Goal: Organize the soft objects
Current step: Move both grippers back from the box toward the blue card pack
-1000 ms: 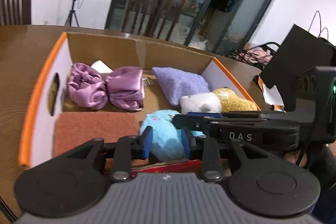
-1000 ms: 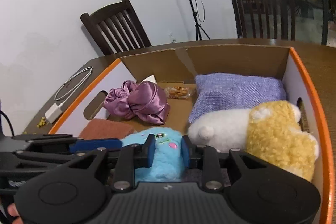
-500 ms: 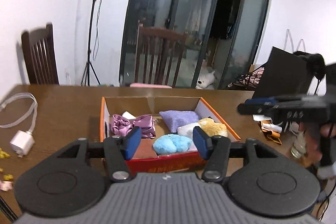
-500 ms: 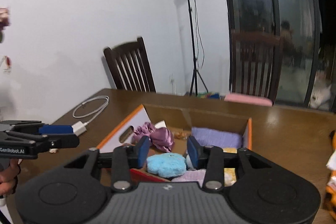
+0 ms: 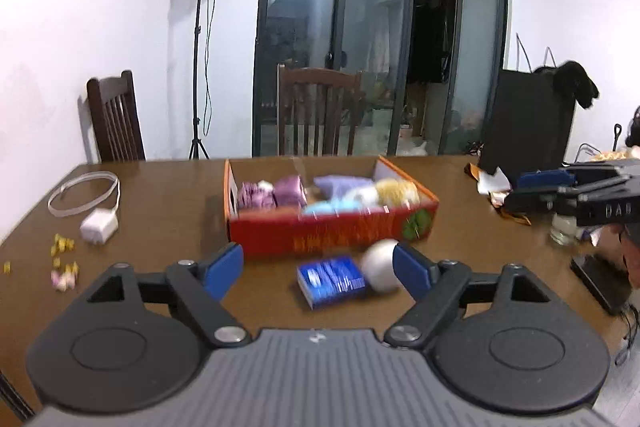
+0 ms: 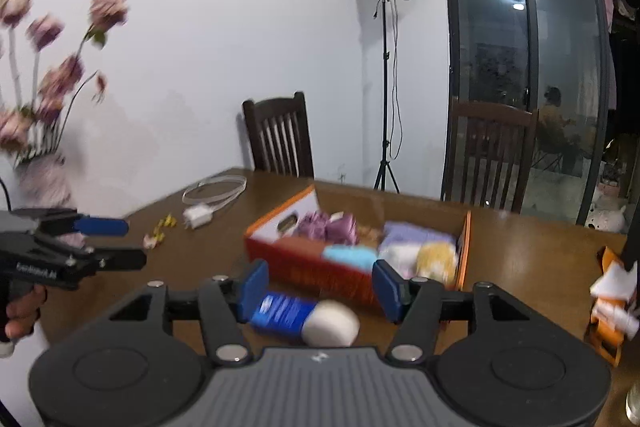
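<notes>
**Hand-held grippers wide apart above the box of soft things**

Both hand-held grippers hang over the near side of the counter (image 5: 160,195) with nothing between their fingers. Left hand-held gripper (image 5: 318,269) has its 2 blue pads spread wide; right hand-held gripper (image 6: 320,285) is spread the same way.

The cardboard box (image 5: 332,233), red on its front and orange along the rim, is the landmark. Inside it lie the soft things: purple satin cloth (image 5: 272,193) at the left end, a lilac cushion (image 5: 340,183) toward the back, a light blue plush (image 5: 334,205) against the front wall, and a white and yellow plush (image 5: 384,193) at the right end.

In front of the box, on the bare counter, sit a blue packet (image 5: 330,279) and a white ball (image 5: 382,265) touching its right end. Judging by the task, the ball looks like the only loose soft piece left. It lies straight ahead of and below both hand-held grippers; in the left wrist view it sits against the right pad, in the right wrist view (image 6: 330,323) nearer the middle of the gap, so neither hand is clearly closer. The packet's long axis runs roughly along the box front.

Motion blur smears the box contents, so the plush shapes are hard to read, and the ball's material cannot be confirmed. Well to the left of the box lie a white charger with cable (image 5: 98,225).
</notes>
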`<state>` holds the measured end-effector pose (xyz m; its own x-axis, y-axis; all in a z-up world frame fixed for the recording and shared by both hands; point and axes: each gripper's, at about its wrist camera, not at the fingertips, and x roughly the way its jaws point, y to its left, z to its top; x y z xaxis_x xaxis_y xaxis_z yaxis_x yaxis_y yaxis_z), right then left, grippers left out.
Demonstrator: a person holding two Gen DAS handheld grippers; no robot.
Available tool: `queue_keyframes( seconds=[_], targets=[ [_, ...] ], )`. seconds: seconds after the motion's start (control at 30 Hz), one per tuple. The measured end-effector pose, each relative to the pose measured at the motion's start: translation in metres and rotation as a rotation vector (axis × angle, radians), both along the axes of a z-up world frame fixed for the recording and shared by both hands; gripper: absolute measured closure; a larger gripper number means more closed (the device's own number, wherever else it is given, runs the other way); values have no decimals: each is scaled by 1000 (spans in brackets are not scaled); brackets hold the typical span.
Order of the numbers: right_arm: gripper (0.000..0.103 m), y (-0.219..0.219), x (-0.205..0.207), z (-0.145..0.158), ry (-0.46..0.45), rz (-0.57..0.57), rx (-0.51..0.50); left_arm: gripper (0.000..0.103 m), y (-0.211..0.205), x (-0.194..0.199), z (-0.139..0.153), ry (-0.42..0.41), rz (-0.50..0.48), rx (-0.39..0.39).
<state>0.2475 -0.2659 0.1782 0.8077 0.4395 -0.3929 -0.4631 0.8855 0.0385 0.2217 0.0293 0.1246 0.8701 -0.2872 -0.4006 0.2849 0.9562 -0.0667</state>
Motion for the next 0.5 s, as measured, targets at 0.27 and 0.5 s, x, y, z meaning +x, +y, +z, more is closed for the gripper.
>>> queue_keyframes(
  seconds=[0.27, 0.5],
  targets=[
    [40, -1, -62, -67, 94, -16, 24, 18, 20, -33, -32, 59, 36, -53],
    [40, -1, -54, -81, 116, -33, 64, 18, 26, -12, -42, 84, 46, -84]
  ],
)
